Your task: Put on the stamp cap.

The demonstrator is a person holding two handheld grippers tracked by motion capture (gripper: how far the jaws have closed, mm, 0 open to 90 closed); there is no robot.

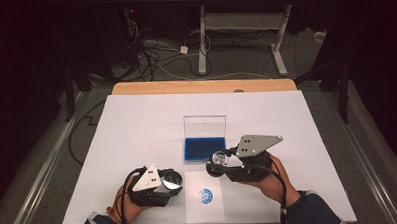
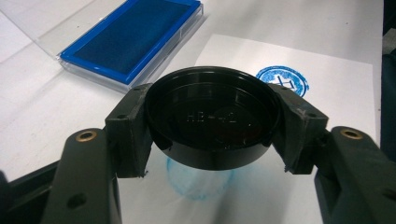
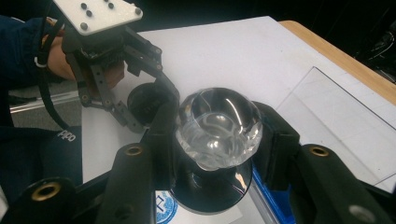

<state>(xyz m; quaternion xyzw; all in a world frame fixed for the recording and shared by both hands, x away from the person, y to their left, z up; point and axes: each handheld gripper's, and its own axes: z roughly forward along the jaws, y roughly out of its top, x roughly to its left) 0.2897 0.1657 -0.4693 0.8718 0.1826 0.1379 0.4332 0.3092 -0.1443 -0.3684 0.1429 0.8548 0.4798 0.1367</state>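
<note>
The landmark was the blue ink pad (image 1: pixel 204 147), which lay open in the middle of the white sheet (image 1: pixel 137 124), with its clear lid (image 1: pixel 204 126) standing up behind it. Just in front of the ink pad lay a small paper (image 1: pixel 205 212) with a round blue print (image 1: pixel 206 196) on it.

The right gripper (image 1: pixel 219 160) was clenched on the stamp (image 3: pixel 218 128), near the front right corner of the ink pad. Its jaws pressed on the clear, faceted knob, and the black round base hung below, above the small paper. The left gripper (image 1: pixel 172 181) was clenched on the black cap (image 2: pixel 214 121), to the front left of the ink pad, with one jaw on each side of the rim.

I judge the knob to be hard, smooth and slippery, maybe glass or clear plastic, so it can turn in the jaws. It is better to take it at its widest part. The cap looked light and stiff, and its rim was a good place to hold.
</note>
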